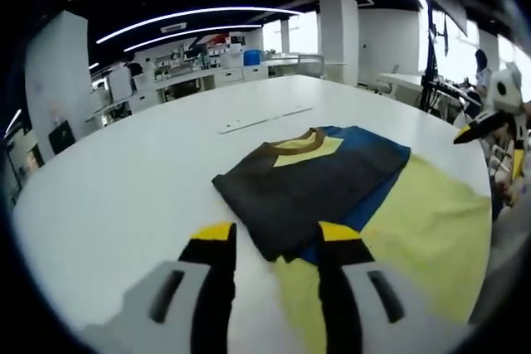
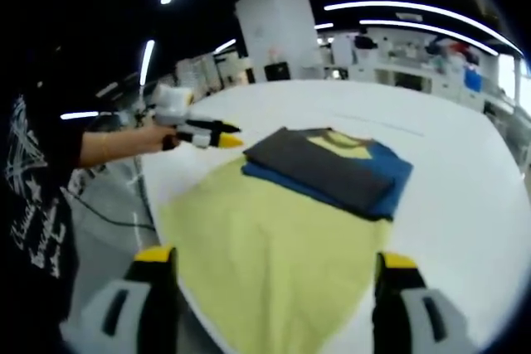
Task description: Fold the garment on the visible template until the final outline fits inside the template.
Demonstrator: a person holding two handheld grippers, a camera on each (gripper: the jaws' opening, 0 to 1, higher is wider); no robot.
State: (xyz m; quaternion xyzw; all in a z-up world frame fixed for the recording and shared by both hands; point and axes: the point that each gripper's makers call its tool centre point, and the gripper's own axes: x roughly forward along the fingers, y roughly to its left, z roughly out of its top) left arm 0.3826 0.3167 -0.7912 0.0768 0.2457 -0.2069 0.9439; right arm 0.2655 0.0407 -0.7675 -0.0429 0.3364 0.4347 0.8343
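White worktop point(image 1: 124, 180) carries the garment point(image 1: 311, 184), its dark upper part folded over the blue and yellow. Left claw point(image 1: 278, 242) spread, empty, at its near edge. Right claw point(image 2: 270, 267) spread above the yellow section.

Each handheld gripper has two black jaws capped with yellow tips and seated in pale grey moulded housings with dark oblong slots. The left gripper point(image 1: 277, 242) shows this build from behind, as does the right gripper point(image 2: 270, 261). Seen from the side in the right gripper view, the left gripper has a white rounded body, a black midsection and slim black fingers ending in yellow points. The person wears a black short-sleeved T-shirt point(image 2: 31, 205) printed with white line graphics and lettering.
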